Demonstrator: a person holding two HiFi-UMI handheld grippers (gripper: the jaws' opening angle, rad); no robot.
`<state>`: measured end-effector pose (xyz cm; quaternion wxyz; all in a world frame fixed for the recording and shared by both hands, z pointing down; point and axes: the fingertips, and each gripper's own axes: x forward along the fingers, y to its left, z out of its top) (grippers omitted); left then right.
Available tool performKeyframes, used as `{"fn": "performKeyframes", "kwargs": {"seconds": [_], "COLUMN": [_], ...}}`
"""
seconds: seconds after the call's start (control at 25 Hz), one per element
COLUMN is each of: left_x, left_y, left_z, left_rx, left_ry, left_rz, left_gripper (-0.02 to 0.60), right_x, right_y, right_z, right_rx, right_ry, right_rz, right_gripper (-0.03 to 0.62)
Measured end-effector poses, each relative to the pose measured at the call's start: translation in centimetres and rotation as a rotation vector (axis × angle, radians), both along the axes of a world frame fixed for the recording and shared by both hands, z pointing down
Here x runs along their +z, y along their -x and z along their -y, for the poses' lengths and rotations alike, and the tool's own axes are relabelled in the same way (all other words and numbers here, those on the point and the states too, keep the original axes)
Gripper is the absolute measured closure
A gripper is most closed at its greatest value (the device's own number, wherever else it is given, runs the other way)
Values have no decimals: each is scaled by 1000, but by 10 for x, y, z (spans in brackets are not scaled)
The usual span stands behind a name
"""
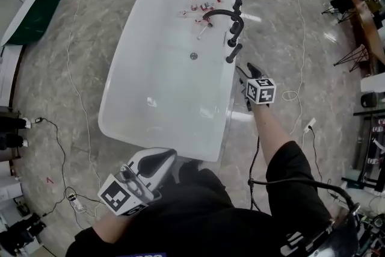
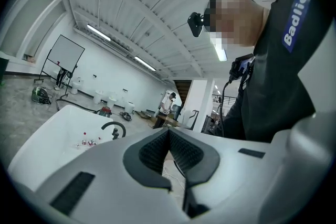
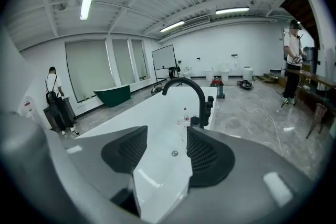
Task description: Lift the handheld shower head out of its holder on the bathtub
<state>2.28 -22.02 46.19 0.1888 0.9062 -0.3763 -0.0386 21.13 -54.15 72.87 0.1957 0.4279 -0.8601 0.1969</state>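
The white bathtub [image 1: 123,63] fills the middle of the head view. On its right rim stands a black arched faucet [image 1: 224,12] and, just nearer to me, the black handheld shower head [image 1: 233,53] sits tilted in its holder. My right gripper [image 1: 247,73] hangs beside that rim, a short way from the shower head, pointing at it; its jaws are open and empty. In the right gripper view the faucet [image 3: 185,83] rises beyond the right gripper [image 3: 167,152]. My left gripper [image 1: 168,157] stays close to my body at the tub's near end, shut [image 2: 168,134] on nothing.
Several small bottles [image 1: 201,7] lie at the tub's far end, with the drain [image 1: 194,56] mid-tub. Cables [image 1: 72,93] trail over the marble floor on both sides. A green tub [image 1: 33,15] stands far left, and stands and shelving [image 1: 361,39] on the right. People [image 3: 52,94] stand far off.
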Motion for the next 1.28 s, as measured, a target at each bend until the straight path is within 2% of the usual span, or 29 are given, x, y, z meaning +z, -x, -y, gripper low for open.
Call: {"fn": "performKeyframes", "kwargs": {"seconds": [0.28, 0.56, 0.76, 0.92, 1.04, 1.28], "left_x": [30, 48, 71, 85, 94, 85], "left_y": [8, 22, 37, 47, 55, 60], "left_z": [15, 31, 26, 15, 8, 6], "left_rx": [-32, -59, -92, -122, -136, -138], "left_ry": [48, 74, 123, 166, 190, 168], "left_rz": [-4, 2, 26, 31, 46, 32], "left_gripper": [588, 588, 588, 588, 588, 588], "right_x": [53, 93, 122, 131, 134, 123], "right_y": [-1, 5, 9, 4, 6, 13], "right_z": [69, 112, 136, 148, 153, 137], "right_rx": [16, 32, 61, 87, 91, 92], "right_ry": [64, 115, 141, 122, 115, 104], "right_rz": [-110, -186, -224, -265, -290, -271], "right_gripper": [390, 390, 391, 397, 448, 461]}}
